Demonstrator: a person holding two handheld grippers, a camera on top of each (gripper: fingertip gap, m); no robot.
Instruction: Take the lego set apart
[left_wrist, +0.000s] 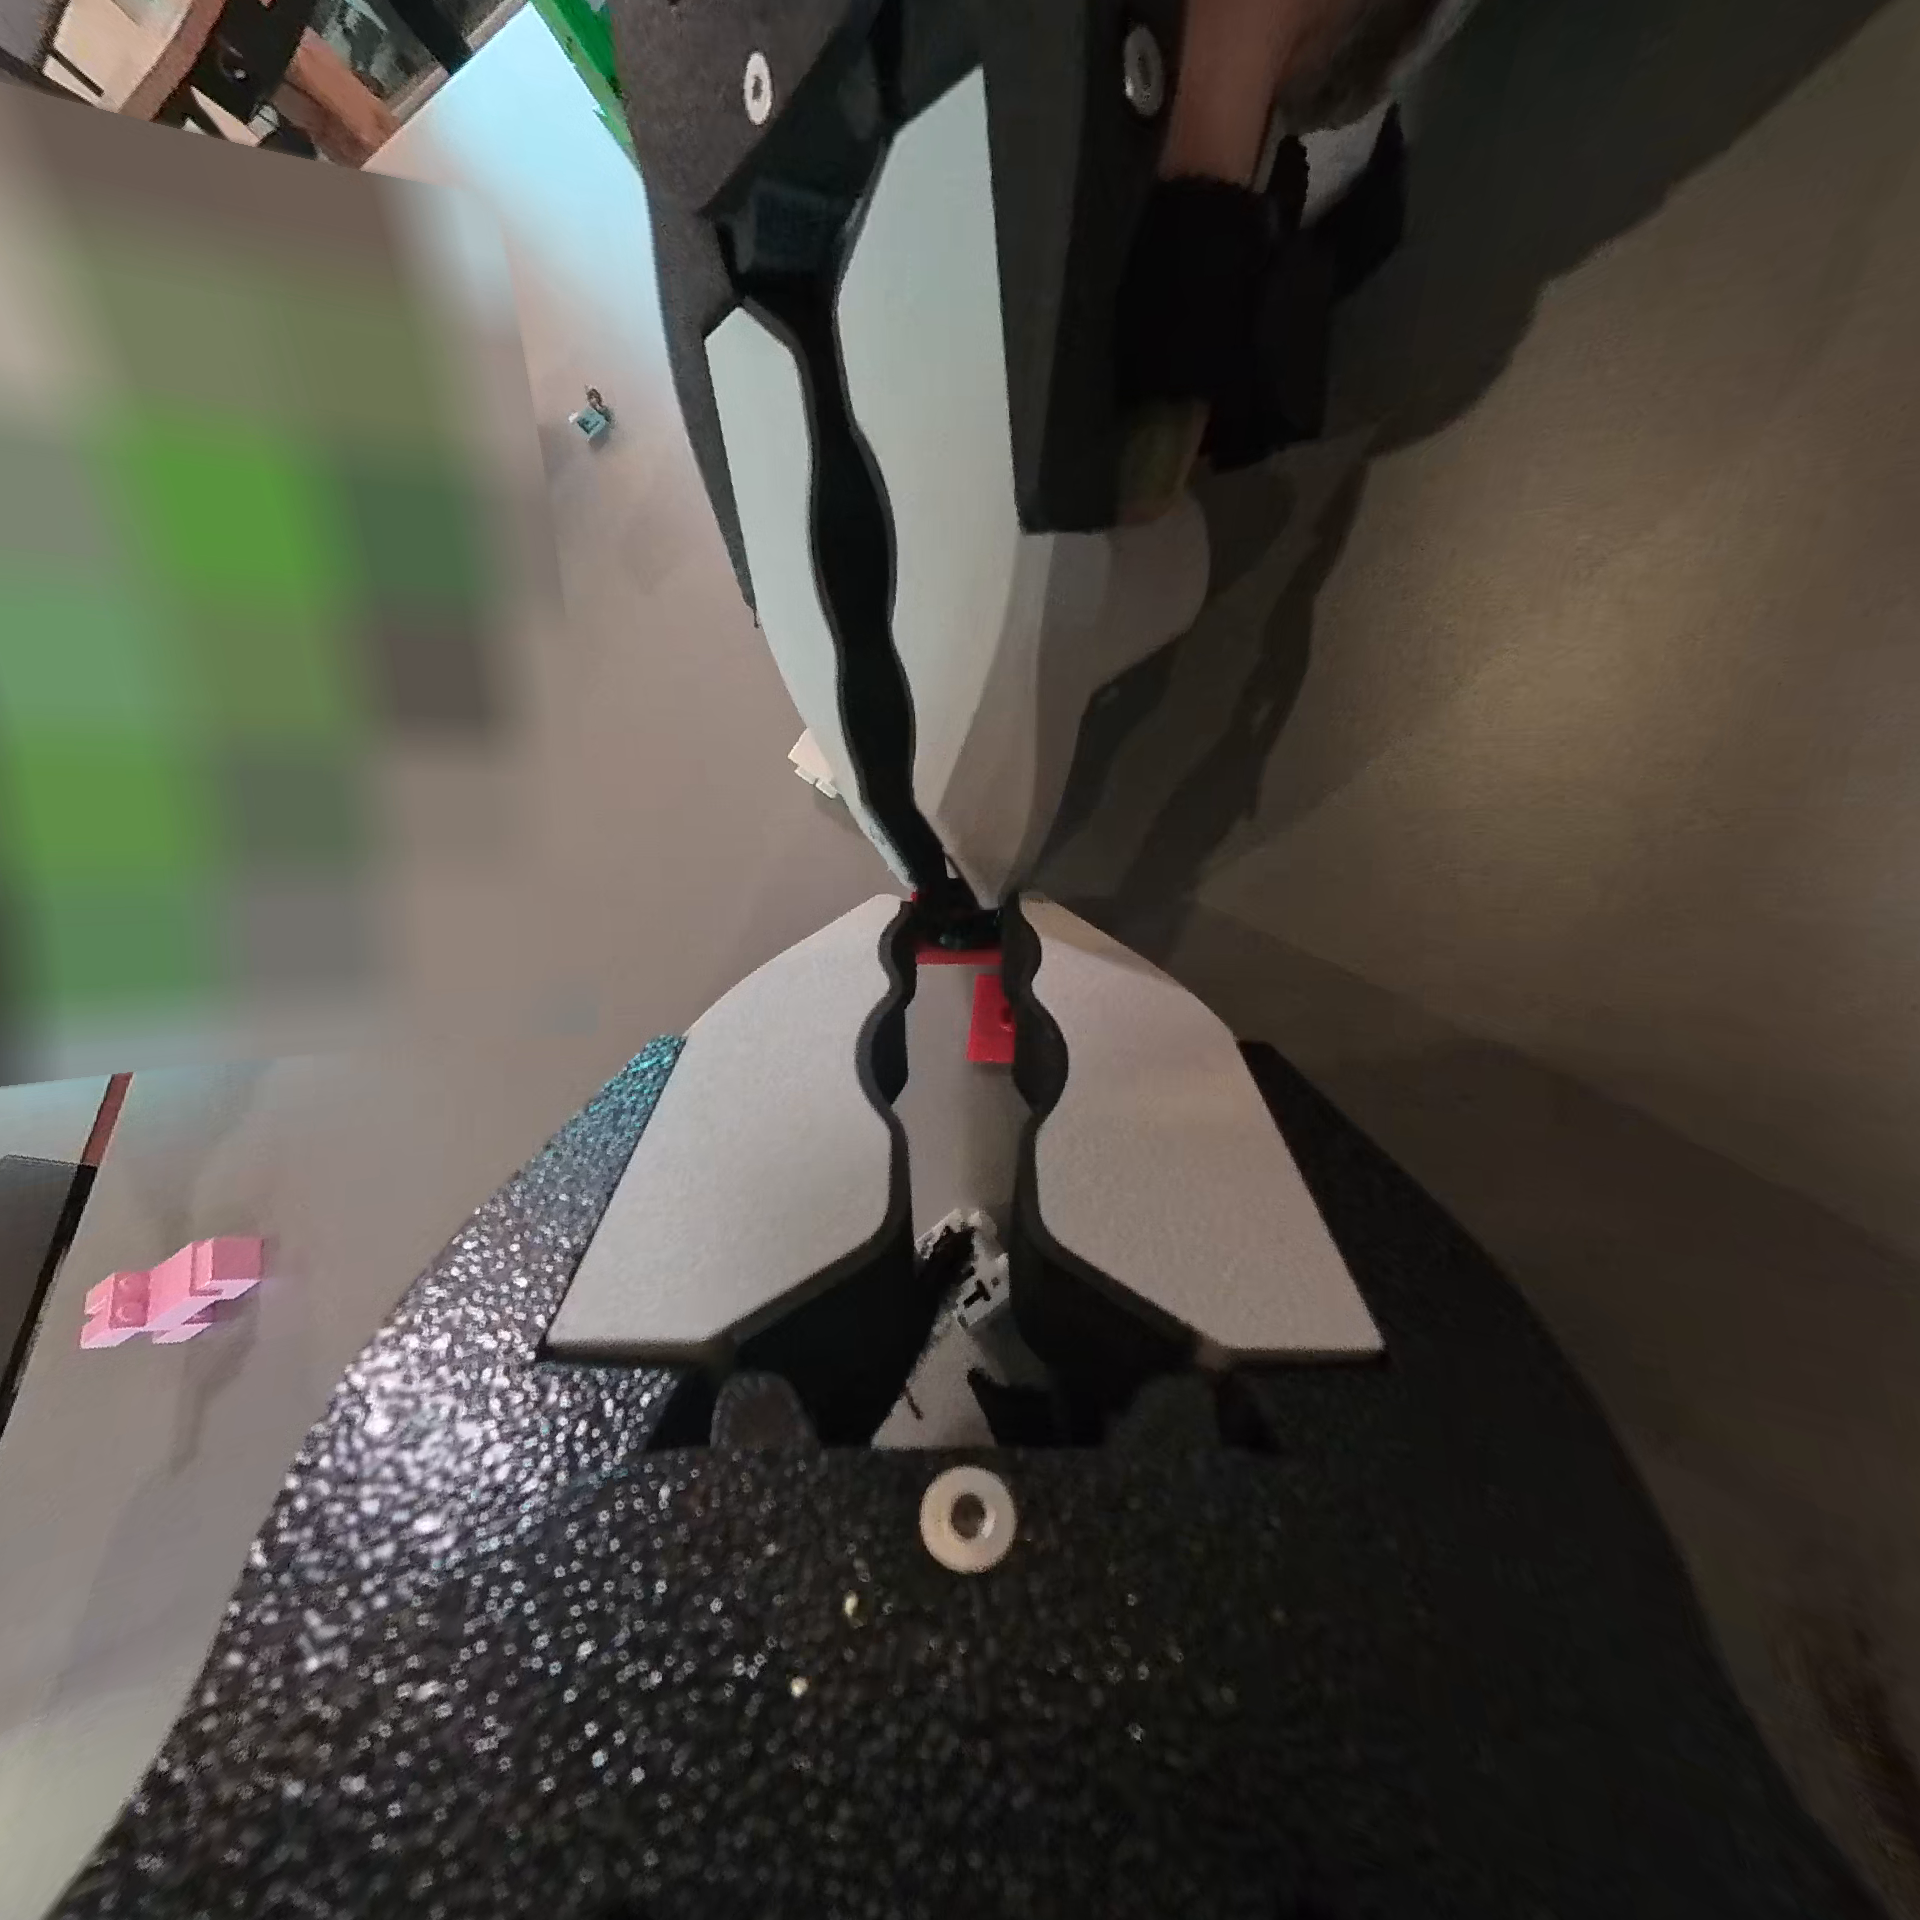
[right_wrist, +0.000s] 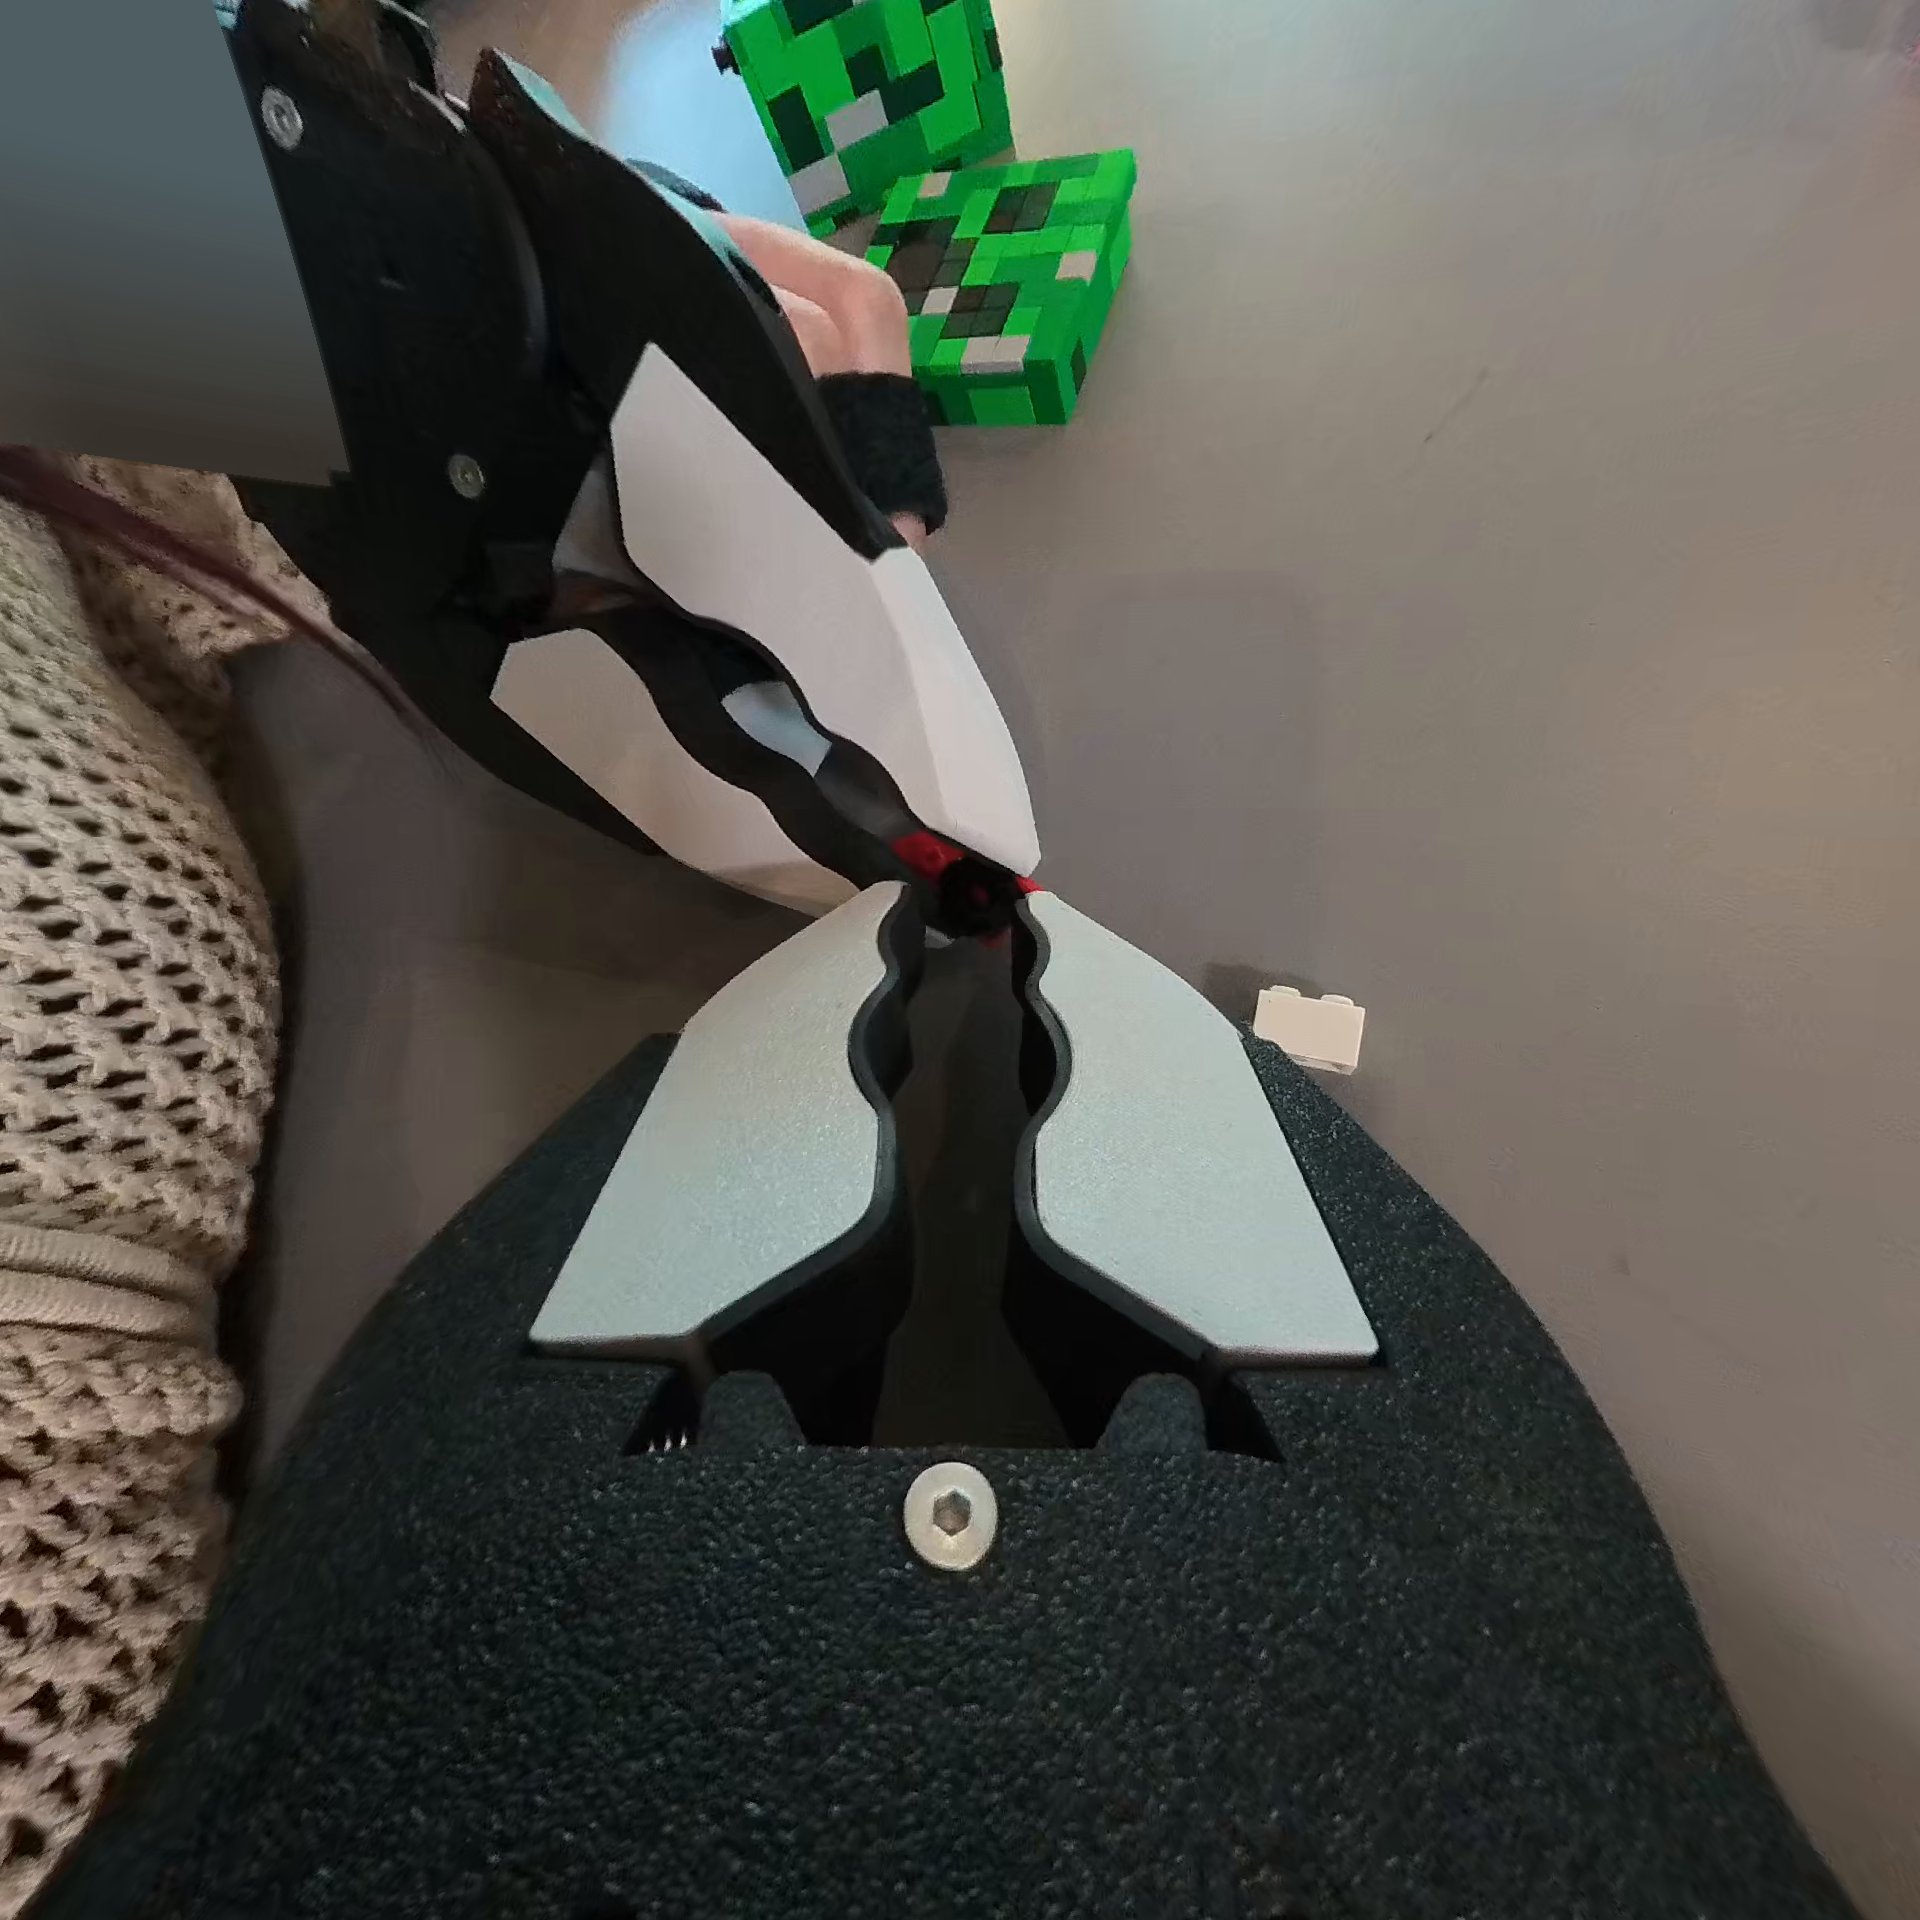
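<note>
A small red and black lego piece (left_wrist: 954, 943) is held between both grippers, which meet tip to tip above the grey table. My left gripper (left_wrist: 958, 927) is shut on one end of it. My right gripper (right_wrist: 966, 914) is shut on the other end, where the piece (right_wrist: 968, 896) shows as a red and black lump. The right gripper (left_wrist: 951, 883) comes down from the top in the left wrist view. The left gripper (right_wrist: 961, 862) comes in from the upper left in the right wrist view. A red plate (left_wrist: 992, 1023) shows through the gap between the left gripper's fingers.
A pink lego cluster (left_wrist: 171, 1294) lies at the left. A white brick (right_wrist: 1309, 1029) lies right of my right gripper. Two green pixel-pattern lego blocks (right_wrist: 1003, 296) stand at the back. A small blue piece (left_wrist: 592, 421) lies farther off. A knit sleeve (right_wrist: 114, 935) is at the left.
</note>
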